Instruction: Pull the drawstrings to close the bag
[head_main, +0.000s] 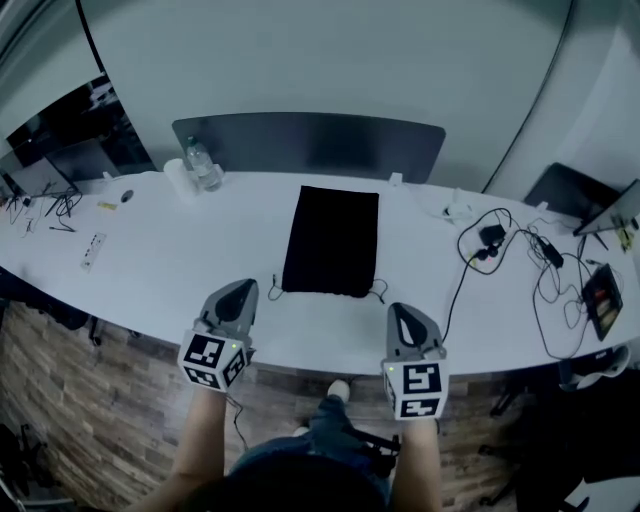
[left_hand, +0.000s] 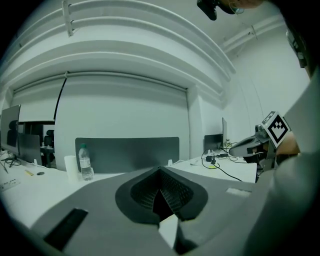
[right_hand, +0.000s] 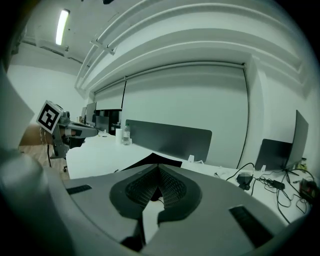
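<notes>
A black drawstring bag (head_main: 332, 241) lies flat on the white table (head_main: 150, 280), its opening toward me. Thin black drawstrings (head_main: 376, 291) trail from its two near corners. My left gripper (head_main: 236, 296) hovers over the table's front edge, left of the bag's near end, shut and holding nothing. To the right of the bag's near end my right gripper (head_main: 404, 317) is shut and empty too. In the right gripper view the bag (right_hand: 150, 162) shows just beyond the closed jaws, and the left gripper (right_hand: 75, 131) appears at the left. The left gripper view shows the right gripper (left_hand: 255, 145) at the right.
A water bottle (head_main: 204, 166) and a white cup (head_main: 176, 175) stand at the back left, before a dark divider panel (head_main: 310, 143). Black cables and adapters (head_main: 510, 250) sprawl on the right. A power strip (head_main: 92, 251) lies at the left. Wood flooring runs below the table's front edge.
</notes>
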